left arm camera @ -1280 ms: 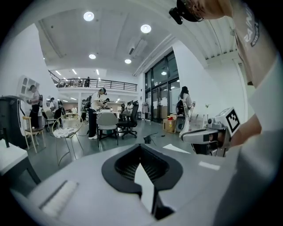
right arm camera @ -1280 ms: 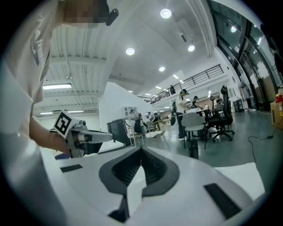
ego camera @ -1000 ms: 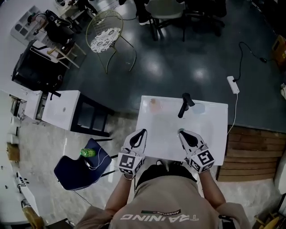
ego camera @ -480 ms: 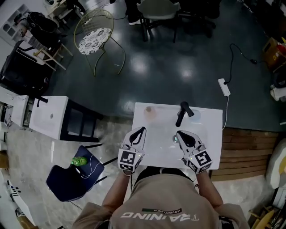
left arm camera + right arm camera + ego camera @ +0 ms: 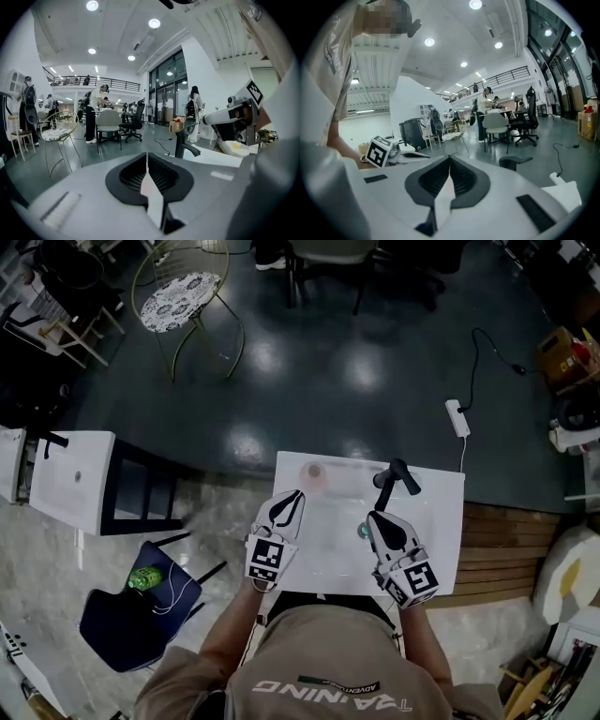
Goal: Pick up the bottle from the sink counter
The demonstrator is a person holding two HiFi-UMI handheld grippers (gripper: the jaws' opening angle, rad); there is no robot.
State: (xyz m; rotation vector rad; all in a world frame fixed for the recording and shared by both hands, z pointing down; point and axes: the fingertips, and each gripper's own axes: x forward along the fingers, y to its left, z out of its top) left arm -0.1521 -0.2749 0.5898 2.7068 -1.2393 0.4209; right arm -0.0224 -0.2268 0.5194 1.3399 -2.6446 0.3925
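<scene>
Both your claws are clenched on nothing: the left gripper and the right gripper each show their jaws pressed flat together, and they hover over the near half of the white sink counter. The bottle is, as best I can judge, the pale pinkish see-through shape at the counter's far left corner, just left of the black faucet. It is faint from above and neither gripper view shows it, so you cannot tell whether it stands upright or lies on its side.

The main risk is arriving with the jaws shut. Closed tips would shove a light bottle instead of straddling it, and it sits near the far edge, so a push could send it off the back onto the floor. Open the left claw before you get close, since it is the nearer one. Watch the faucet too: its spout leans over the basin between your grippers, and a wide sweep could knock it. A clear, smooth wall may also slip if you clamp off-centre or too near the top, so aim for the middle of the body
</scene>
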